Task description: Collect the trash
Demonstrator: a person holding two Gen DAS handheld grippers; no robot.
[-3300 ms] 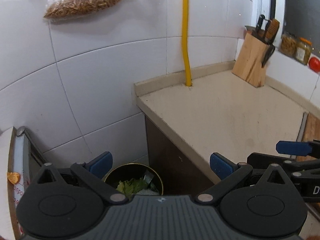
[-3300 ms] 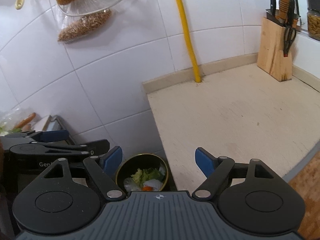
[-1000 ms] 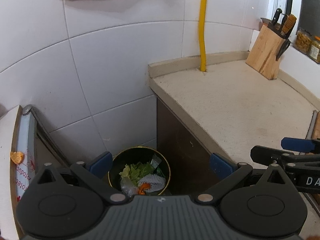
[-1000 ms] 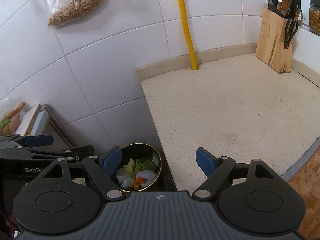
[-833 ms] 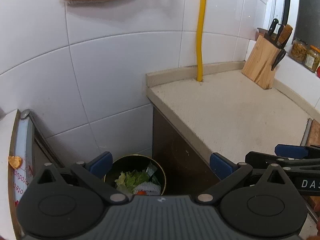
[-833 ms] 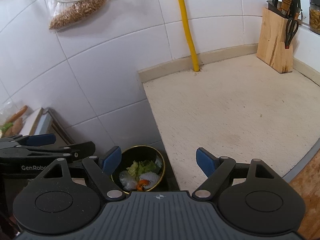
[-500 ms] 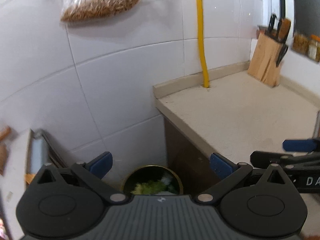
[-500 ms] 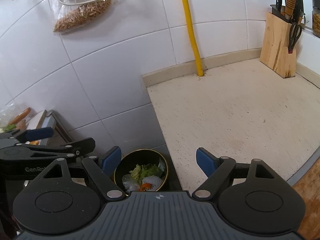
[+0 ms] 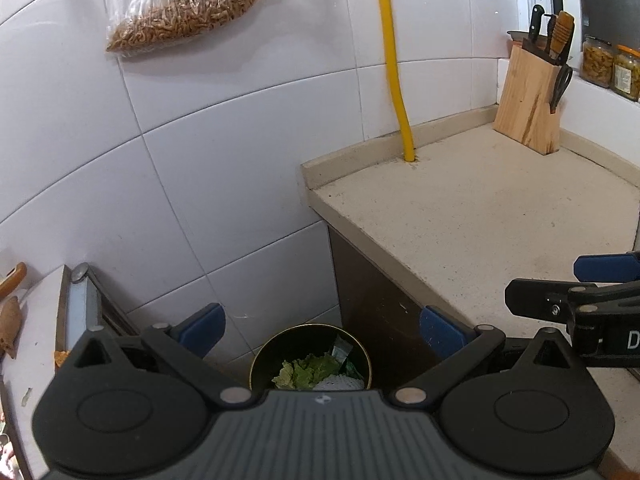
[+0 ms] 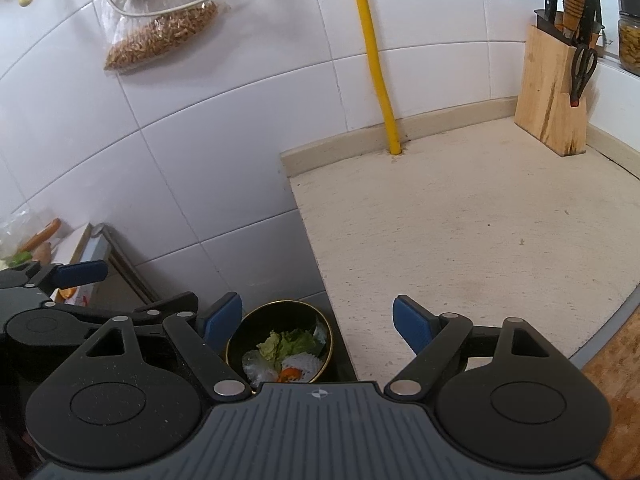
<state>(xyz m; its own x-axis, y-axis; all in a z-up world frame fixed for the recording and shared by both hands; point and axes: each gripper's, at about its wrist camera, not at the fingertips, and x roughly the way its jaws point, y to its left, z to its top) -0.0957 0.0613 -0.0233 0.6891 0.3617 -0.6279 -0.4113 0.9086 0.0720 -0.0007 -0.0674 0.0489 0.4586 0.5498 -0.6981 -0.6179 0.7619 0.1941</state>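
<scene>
A round dark trash bin [image 9: 362,346] [image 10: 326,330] with a gold rim stands on the floor between the white tiled wall and the counter's side. Inside lie green leaves [image 9: 306,372] [image 10: 288,342], white netting [image 10: 302,362] and an orange scrap [image 10: 290,373]. My left gripper [image 9: 320,326] hangs open above the bin with nothing between its blue pads. My right gripper [image 10: 318,318] is open too and empty, over the bin and the counter's left edge. Each gripper shows at the side of the other's view: the right one [image 9: 576,288] and the left one [image 10: 144,292].
A beige countertop [image 10: 460,232] fills the right, with a wooden knife block [image 10: 554,96] at its back corner and a yellow pipe [image 10: 376,60] up the wall. Bags of dried food [image 9: 180,20] hang high on the wall. A white surface with food scraps [image 9: 24,320] lies at left.
The left wrist view has tilted upward and rolled a little, so the bin sits lower in it and the hanging bag shows more. The right gripper has stayed put. Both stay open.
</scene>
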